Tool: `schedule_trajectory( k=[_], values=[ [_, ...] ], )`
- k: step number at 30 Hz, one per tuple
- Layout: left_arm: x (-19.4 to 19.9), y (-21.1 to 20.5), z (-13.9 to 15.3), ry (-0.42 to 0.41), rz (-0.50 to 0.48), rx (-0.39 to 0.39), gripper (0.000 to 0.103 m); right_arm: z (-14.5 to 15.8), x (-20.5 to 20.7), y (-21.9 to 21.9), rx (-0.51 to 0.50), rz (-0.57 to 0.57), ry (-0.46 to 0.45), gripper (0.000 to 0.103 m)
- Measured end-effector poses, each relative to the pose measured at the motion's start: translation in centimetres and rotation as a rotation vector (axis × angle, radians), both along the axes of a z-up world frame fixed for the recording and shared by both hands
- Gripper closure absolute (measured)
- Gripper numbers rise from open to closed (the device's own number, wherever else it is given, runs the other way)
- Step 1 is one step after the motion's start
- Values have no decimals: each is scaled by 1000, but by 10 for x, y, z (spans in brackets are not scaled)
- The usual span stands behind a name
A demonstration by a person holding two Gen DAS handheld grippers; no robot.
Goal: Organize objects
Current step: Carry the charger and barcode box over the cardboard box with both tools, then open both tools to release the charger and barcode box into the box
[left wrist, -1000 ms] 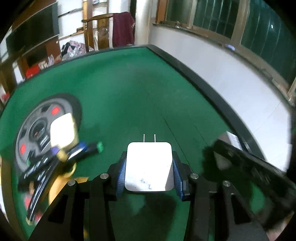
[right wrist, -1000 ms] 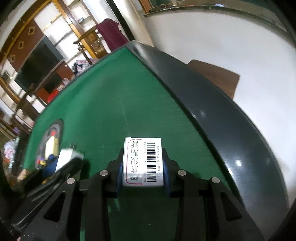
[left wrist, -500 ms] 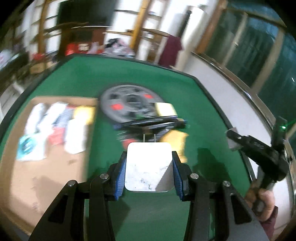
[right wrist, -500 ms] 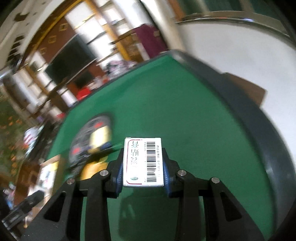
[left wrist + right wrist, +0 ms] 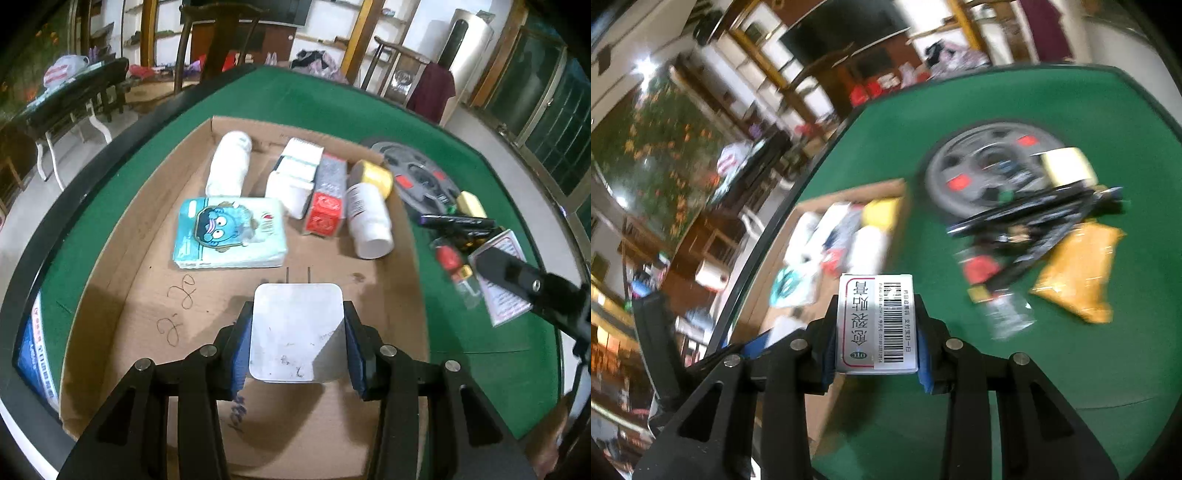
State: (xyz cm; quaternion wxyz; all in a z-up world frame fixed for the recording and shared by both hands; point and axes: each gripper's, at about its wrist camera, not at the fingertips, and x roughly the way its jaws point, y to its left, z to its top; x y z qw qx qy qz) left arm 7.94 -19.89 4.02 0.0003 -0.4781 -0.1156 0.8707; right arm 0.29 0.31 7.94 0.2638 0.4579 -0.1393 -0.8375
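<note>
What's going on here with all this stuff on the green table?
A person is tidying with a claw in each hand. The left claw grips a white plug adapter over the cardboard tray, which already holds a tissue pack, a white bottle and small boxes. The right claw grips a barcoded box above the green table, where pens and a yellow packet lie loose.

Matt green felt table [image 5: 332, 99], rough brown cardboard tray [image 5: 122, 295], glossy plastic charger [image 5: 295, 328]
</note>
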Motion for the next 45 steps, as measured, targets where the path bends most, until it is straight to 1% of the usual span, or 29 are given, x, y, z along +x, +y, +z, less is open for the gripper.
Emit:
schedule_trajectory(
  k=[2,3,4,5,6,11,13,14,17,18,20,23,26,29,33,36,39,45],
  values=[
    [-7,-3,-8,-22,-2,1,64,-4,5,-25,33,27,1,71],
    [-9,-2,-7,-12,-4,-10,64,-4,5,-32,45,35,1,71],
    [-13,-1,-7,-20,-5,-19,64,-6,4,-41,58,40,1,71],
    [-13,-1,-6,-21,-6,-13,64,-8,2,-49,76,44,0,71],
    [-15,-1,-7,-25,-10,-6,64,-9,2,-53,91,46,1,71],
    [-23,-1,-6,-30,-10,-31,64,-14,-2,-75,152,51,-2,71],
    [-24,-5,-5,-26,-2,-23,62,-15,-2,-78,174,42,-4,71],
    [-22,-8,-5,-23,-2,0,60,-16,-3,-76,176,40,-10,71],
    [-19,-14,-4,-23,3,34,55,-19,-8,-77,182,34,-14,71],
    [-16,-17,-3,-23,8,51,55,-19,-8,-78,188,32,-11,71],
    [-12,-21,0,-16,12,64,54,-20,-9,-79,190,32,-8,71],
    [1,-28,10,15,32,48,54,-21,-10,-80,201,33,-8,71],
    [15,-37,17,38,64,56,54,-24,-11,-82,210,34,-14,71],
    [30,-51,24,75,112,94,51,-25,-11,-87,236,35,-14,71],
    [41,-70,32,123,182,153,51,-29,-7,-99,285,45,-17,71],
    [45,-77,36,143,200,166,50,-34,-7,-104,314,46,-22,71],
    [48,-79,36,147,206,169,49,-39,-9,-105,333,40,-32,71],
    [50,-83,33,136,221,205,45,-38,-9,-104,347,29,-29,71]
  ],
)
